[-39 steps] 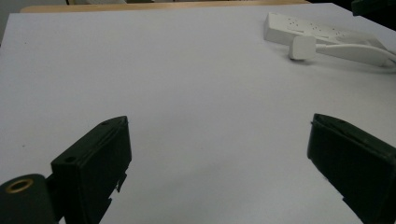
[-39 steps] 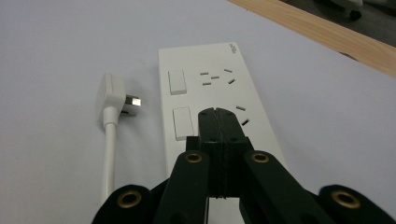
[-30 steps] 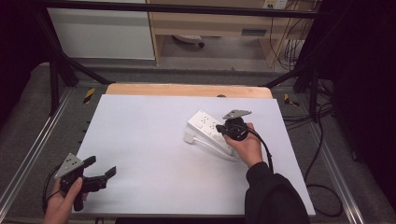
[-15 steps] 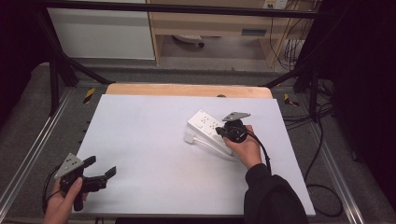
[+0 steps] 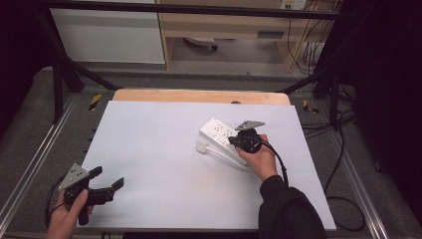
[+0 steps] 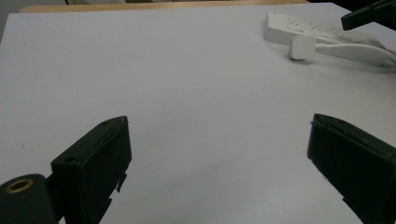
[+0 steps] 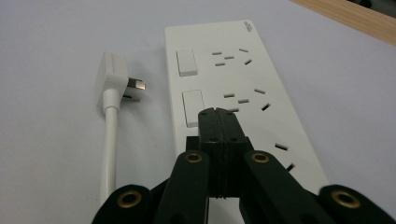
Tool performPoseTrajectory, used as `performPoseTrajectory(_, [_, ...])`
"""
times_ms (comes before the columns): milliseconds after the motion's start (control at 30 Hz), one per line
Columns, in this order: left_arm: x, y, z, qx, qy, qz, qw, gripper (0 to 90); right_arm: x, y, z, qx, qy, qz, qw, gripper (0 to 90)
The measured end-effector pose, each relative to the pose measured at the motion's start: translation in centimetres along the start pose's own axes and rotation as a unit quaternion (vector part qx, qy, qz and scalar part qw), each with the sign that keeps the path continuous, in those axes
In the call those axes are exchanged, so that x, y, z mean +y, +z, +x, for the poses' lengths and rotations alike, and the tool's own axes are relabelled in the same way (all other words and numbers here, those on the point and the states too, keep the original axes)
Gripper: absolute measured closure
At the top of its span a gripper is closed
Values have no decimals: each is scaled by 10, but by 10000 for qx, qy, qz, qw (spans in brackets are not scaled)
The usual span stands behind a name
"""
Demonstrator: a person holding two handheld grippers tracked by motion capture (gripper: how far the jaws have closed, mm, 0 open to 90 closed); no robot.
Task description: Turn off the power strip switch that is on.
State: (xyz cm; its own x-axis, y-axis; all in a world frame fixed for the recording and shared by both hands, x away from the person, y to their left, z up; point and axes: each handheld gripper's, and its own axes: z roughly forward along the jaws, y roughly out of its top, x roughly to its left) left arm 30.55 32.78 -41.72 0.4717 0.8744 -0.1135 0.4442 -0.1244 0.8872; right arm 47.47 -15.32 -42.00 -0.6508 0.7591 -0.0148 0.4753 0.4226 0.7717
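A white power strip with rocker switches lies right of the table's middle. Its white plug lies loose beside it on its white cord. My right gripper is shut with nothing between its jaws, and its tips hover just over the strip next to the second switch. My left gripper is held open near the table's front left corner, with bare table between its jaws.
The table top is a white sheet with a wooden strip along its far edge. Metal rails and dark cables run beside the table on the right.
My right gripper has slid a little to the left along the power strip. The left gripper has stayed where it was.
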Motion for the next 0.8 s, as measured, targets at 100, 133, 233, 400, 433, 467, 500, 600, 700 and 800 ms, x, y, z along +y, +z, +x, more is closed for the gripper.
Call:
performPoseTrajectory(100, [0, 0, 0, 5, -6, 2, 10000, 61, -1, 1, 1, 3, -11, -10, 10000, 900])
performPoseTrajectory(133, [0, 0, 0, 4, -5, 3, 10000, 61, -1, 1, 1, -3, -8, -16, 10000, 900])
performPoseTrajectory(233, [0, 0, 0, 2, -4, 4, 10000, 61, -2, 2, 1, -10, -7, -13, 10000, 900])
performPoseTrajectory(400, [0, 0, 0, -11, -5, 11, 10000, 61, -2, 3, 1, -10, -3, 18, 10000, 900])
performPoseTrajectory(433, [0, 0, 0, -8, -6, 15, 10000, 61, -2, 3, 1, -19, 8, 12, 10000, 900])
performPoseTrajectory(467, [0, 0, 0, -9, -6, 17, 10000, 61, -2, 3, 1, -21, 18, 13, 10000, 900])
performPoseTrajectory(500, [0, 0, 0, -10, -5, 17, 10000, 61, -2, 3, 1, -27, 22, 11, 10000, 900])
performPoseTrajectory(600, [0, 0, 0, -9, -2, 8, 10000, 61, -3, 3, 1, -38, 40, 18, 10000, 900])
performPoseTrajectory(700, [0, 0, 0, -9, -12, 7, 10000, 61, -3, 4, 1, -40, 11, 31, 10000, 900])
performPoseTrajectory(800, [0, 0, 0, -12, 0, 20, 10000, 61, -5, 5, 1, -54, 37, 16, 10000, 900])
